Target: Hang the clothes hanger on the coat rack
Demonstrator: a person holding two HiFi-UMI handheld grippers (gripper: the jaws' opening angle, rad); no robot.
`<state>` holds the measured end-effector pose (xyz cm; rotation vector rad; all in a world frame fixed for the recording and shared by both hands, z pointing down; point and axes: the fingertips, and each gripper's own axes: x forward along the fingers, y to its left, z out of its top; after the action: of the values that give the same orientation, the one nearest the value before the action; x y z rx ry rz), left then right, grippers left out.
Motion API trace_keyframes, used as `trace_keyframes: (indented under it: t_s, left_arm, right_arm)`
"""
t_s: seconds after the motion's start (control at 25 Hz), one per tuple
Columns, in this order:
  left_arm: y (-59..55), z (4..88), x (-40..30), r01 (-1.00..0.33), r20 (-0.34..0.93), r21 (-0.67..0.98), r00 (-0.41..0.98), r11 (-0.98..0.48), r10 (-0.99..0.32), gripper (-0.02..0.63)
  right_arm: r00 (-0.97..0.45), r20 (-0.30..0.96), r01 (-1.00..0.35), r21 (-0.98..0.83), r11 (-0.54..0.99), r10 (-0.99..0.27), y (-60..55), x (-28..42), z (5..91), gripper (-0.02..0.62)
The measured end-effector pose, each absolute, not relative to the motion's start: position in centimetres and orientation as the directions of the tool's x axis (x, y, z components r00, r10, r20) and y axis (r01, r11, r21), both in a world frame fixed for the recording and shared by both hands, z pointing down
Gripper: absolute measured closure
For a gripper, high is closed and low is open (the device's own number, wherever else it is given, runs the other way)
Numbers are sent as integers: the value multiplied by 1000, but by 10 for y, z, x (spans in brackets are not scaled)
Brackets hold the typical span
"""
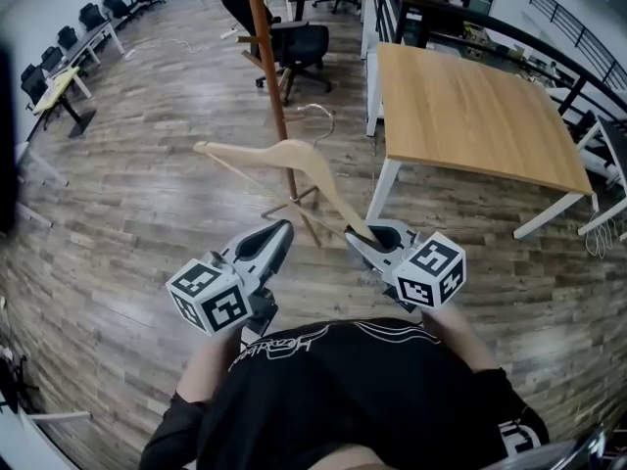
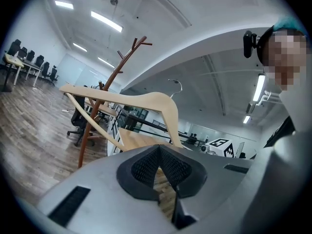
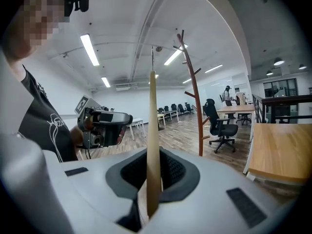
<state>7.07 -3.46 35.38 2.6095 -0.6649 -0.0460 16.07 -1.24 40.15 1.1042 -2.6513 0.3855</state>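
A pale wooden clothes hanger point(image 1: 284, 155) with a metal hook point(image 1: 318, 116) is held out in front of me. My right gripper point(image 1: 362, 235) is shut on one end of its arm; in the right gripper view the hanger point(image 3: 152, 126) stands edge-on between the jaws of the right gripper point(image 3: 152, 160). The brown coat rack point(image 1: 266, 67) stands just beyond the hanger, its feet point(image 1: 304, 213) on the floor. My left gripper point(image 1: 284, 228) hangs beside the right one, shut and holding nothing. The left gripper view shows the hanger point(image 2: 131, 97) and the coat rack point(image 2: 105, 89) ahead of the left gripper point(image 2: 158, 152).
A wooden table point(image 1: 470, 106) on white legs stands to the right of the rack. A black office chair point(image 1: 294, 47) sits behind the rack. Rows of desks and chairs point(image 1: 69, 67) line the far left. A black railing point(image 1: 578, 37) runs along the right.
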Motion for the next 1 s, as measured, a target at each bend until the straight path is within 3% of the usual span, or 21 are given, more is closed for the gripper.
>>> trace_keyframes:
  t_s: [0.44,1.0]
  left_arm:
    - [-58,356,77,-505,84,417,849,-755,-521,598]
    - [-142,356,92,-460,77,413,878,-786,-473,598]
  right_arm:
    - [-721,306,-682,-160,713,-622,-42,176,407,534]
    - [-694,327,-708,-148,691,-641,-117,183,413,534]
